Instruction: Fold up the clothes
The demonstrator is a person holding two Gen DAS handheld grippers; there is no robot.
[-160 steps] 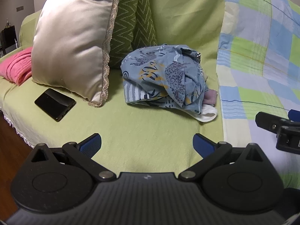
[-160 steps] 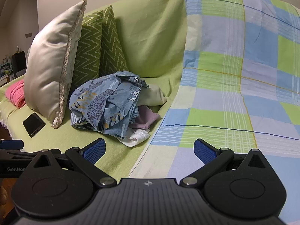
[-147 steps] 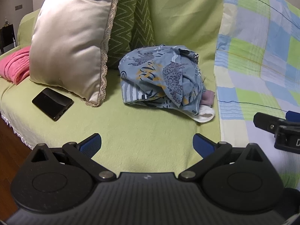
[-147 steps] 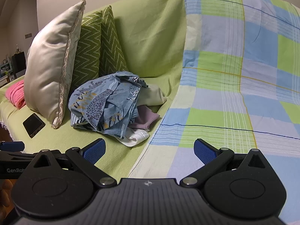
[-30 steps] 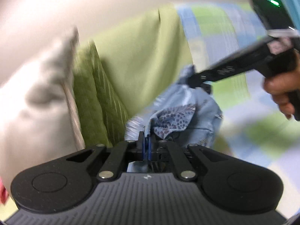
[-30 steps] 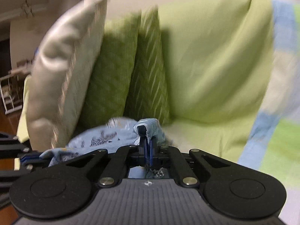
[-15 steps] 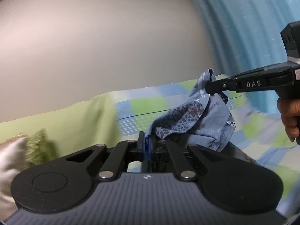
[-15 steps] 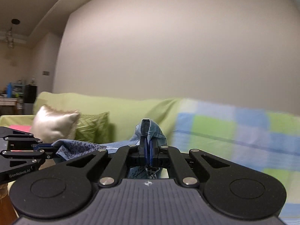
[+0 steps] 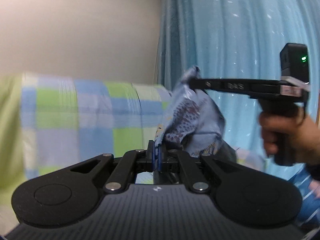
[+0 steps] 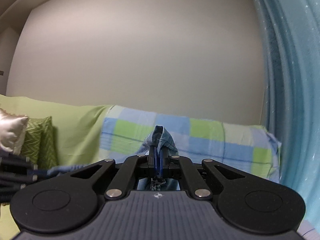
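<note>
Both tongs grip one blue printed garment [image 9: 192, 124], held in the air above the sofa [image 10: 80, 132] with its checked cover [image 9: 90, 110]. The left tongs [image 9: 156, 156] are clamped on an edge at 6 o'clock in the left wrist view; the right tongs [image 9: 193, 83], carried in a hand [image 9: 290, 136], pinch a second edge at about 1 o'clock from them. The cloth hangs bunched between the two grips, its long axis running from one to the other. Spreading it probably requires drawing the tongs apart along that line.
</note>
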